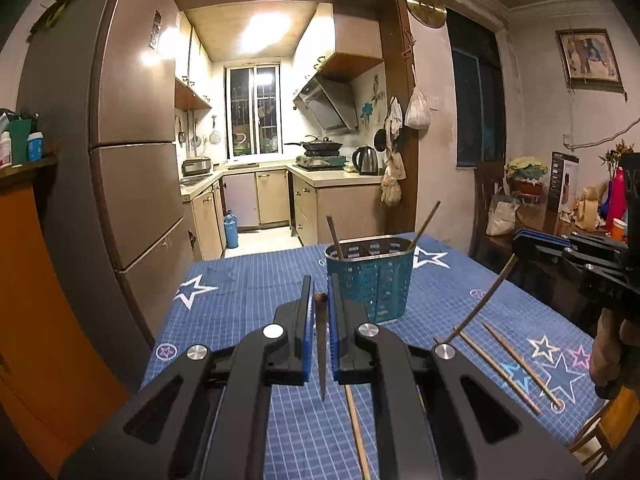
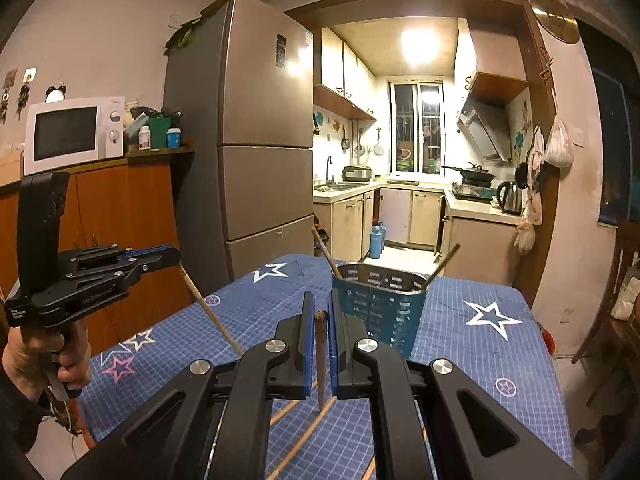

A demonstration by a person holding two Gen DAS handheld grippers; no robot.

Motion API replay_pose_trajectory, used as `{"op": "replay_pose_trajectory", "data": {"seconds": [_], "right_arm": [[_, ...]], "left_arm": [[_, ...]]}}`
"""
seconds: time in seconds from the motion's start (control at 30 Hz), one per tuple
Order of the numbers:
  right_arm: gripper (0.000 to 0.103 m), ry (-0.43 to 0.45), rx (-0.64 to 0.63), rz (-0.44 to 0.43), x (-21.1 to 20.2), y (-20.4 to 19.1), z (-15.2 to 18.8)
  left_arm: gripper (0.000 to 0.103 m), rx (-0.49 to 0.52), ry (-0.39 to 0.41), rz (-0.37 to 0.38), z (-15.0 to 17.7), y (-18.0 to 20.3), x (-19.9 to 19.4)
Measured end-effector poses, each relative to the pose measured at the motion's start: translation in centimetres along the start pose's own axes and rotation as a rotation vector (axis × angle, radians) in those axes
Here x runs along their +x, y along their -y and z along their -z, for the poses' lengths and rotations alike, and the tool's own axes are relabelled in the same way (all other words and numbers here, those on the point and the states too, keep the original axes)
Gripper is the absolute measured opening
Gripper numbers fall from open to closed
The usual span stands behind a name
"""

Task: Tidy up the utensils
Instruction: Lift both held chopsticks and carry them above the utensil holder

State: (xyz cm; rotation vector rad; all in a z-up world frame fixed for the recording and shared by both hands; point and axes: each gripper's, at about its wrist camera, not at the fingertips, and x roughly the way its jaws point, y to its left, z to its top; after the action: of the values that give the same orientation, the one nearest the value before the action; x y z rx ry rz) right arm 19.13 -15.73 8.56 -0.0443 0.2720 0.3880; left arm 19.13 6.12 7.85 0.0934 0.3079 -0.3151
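Each gripper is clamped on one chopstick: the left gripper (image 1: 320, 312) pinches a dark wooden chopstick (image 1: 321, 356) between its blue pads, the stick hanging point-down below the jaws with its blunt end just above them; the right gripper (image 2: 320, 316) holds its own chopstick (image 2: 320, 364) the same way (both sticks look thin, stiff and very light, so a firm pinch near the thick end should keep them from swinging or slipping sideways). Just ahead and slightly right of each gripper stands the perforated blue utensil holder (image 1: 370, 280) on the star-patterned blue tablecloth (image 1: 240, 280); two chopsticks already lean out of it, one at its left end (image 1: 333, 236) and one at its right end (image 1: 426, 222), and these slanted sticks could foul a new one coming down, so the free middle of the opening seems the safer entry. Below and right of the left gripper three loose chopsticks (image 1: 520, 364) lie flat on the cloth, not yet gathered; being slim and flat against the fabric, they will likely need a pinch across the middle or at one end. Beyond the table lie the refrigerator (image 2: 264, 120) and the open kitchen, well apart from the work.
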Motion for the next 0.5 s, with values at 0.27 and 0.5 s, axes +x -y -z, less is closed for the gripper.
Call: {"op": "replay_pose_trajectory", "data": {"seconds": [0.27, 0.5], "right_arm": [[0.007, 0.022, 0.017, -0.01, 0.2, 0.8, -2.5], [0.007, 0.03, 0.017, -0.001, -0.3, 1.7, -4.6]], "left_arm": [[0.005, 0.025, 0.007, 0.014, -2.2, 1.1, 0.3], [0.005, 0.036, 0.016, 0.042, -4.3, 2.3, 0.4]]}}
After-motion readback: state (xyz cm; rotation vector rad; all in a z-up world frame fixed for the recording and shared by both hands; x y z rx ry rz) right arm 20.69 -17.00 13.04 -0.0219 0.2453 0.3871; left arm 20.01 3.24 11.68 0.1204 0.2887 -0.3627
